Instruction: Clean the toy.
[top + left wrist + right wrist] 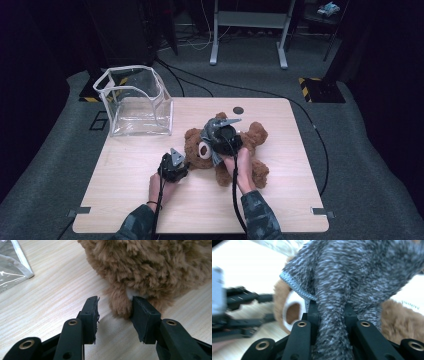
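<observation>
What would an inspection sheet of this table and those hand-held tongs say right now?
Surface: pale wooden table, a dark round spot near its far edge.
Job's things: brown teddy bear lying mid-table; grey knitted garment.
Clutter: clear plastic bag, standing open at far left.
Grippers: left tongs apart around a tuft of the bear's fur; right tongs shut on the garment.
Cables: one trails from each gripper; more on the floor.
Surroundings: grey carpet, table legs beyond.

Shaggy plush teddy bear (250, 137), grey knit cloth (352, 277), matt wooden table (125, 185).
</observation>
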Demonstrator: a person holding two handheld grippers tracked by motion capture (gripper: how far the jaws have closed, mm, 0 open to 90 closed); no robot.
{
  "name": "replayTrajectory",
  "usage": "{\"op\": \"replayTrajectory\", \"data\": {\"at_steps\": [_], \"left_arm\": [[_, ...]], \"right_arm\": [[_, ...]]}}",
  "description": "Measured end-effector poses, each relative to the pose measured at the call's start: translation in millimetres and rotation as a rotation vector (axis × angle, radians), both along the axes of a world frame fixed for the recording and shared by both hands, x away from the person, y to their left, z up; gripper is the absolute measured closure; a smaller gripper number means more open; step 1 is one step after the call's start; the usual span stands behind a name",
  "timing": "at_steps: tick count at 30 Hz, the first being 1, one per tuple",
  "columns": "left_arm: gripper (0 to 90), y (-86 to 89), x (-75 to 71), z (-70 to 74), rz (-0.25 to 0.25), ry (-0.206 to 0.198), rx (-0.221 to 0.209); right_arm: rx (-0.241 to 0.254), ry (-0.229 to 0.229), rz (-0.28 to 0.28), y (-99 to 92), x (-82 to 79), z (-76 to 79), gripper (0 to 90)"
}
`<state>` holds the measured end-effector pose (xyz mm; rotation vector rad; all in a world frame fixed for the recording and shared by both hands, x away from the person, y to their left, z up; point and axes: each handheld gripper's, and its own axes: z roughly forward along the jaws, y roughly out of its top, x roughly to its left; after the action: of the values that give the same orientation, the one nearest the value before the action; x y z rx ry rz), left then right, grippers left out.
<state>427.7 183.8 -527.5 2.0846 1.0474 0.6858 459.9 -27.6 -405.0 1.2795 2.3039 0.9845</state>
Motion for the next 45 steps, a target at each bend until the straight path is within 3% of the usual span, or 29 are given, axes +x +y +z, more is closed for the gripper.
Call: {"op": "replayTrajectory", "data": {"at_steps": [3, 7, 11, 16, 22, 23, 27, 28, 33, 34, 36, 41, 43, 45], "left_arm": [[56.5, -0.4, 0.2, -0.6, 0.008, -0.004, -0.011], [55.1, 1.5, 1.3, -0.1, 0.009, 0.008, -0.022], [47.3, 5.9, 2.5, -0.2, 0.046, 0.021, -0.041], [45.4, 13.4, 5.2, 0.4, 0.067, 0.059, -0.069], [45.4, 14.0, 5.7, 0.1, 0.093, 0.049, -0.071], [45.3, 14.4, 5.6, 0.1, 0.096, 0.051, -0.074], [44.1, 15.1, 5.6, 0.0, 0.105, 0.050, -0.079], [43.6, 17.5, 5.6, 0.9, 0.092, 0.056, -0.057], [38.1, 27.9, 4.2, 0.8, 0.102, 0.061, -0.054], [37.1, 29.0, 3.4, -0.1, 0.119, 0.058, -0.070], [35.3, 34.2, 3.0, 0.4, 0.117, 0.056, -0.055], [31.5, 45.3, 2.8, -0.2, 0.140, 0.054, -0.057], [30.1, 48.5, 3.1, 0.3, 0.139, 0.062, -0.054], [29.3, 48.8, 3.3, 0.4, 0.135, 0.064, -0.050]], "right_arm": [[0.032, -0.038, 0.045, 9.7, -3.1, 12.1, 74.8], [0.060, -0.025, 0.083, 31.9, 0.2, 9.7, 74.6], [0.052, -0.001, 0.092, 43.6, -1.0, 1.4, 74.6], [0.031, -0.031, 0.100, 44.3, -8.1, -2.4, 74.7], [0.031, -0.063, 0.122, 51.8, -26.1, 0.2, 74.8], [0.006, -0.072, 0.137, 54.0, -27.2, -0.8, 74.8], [-0.033, -0.025, 0.125, 62.9, -30.5, -17.0, 74.8], [-0.034, -0.018, 0.127, 62.8, -31.4, -22.0, 74.8], [-0.021, 0.005, 0.138, 56.9, -40.4, -38.7, 74.9], [-0.024, 0.008, 0.139, 55.9, -41.9, -41.3, 74.9], [-0.017, 0.014, 0.145, 53.6, -44.6, -45.9, 74.9], [-0.057, 0.054, 0.162, 49.7, -49.8, -60.6, 74.9], [-0.064, 0.058, 0.168, 46.8, -52.0, -61.7, 74.9], [-0.037, 0.019, 0.160, 43.2, -55.2, -51.7, 74.9]]}}
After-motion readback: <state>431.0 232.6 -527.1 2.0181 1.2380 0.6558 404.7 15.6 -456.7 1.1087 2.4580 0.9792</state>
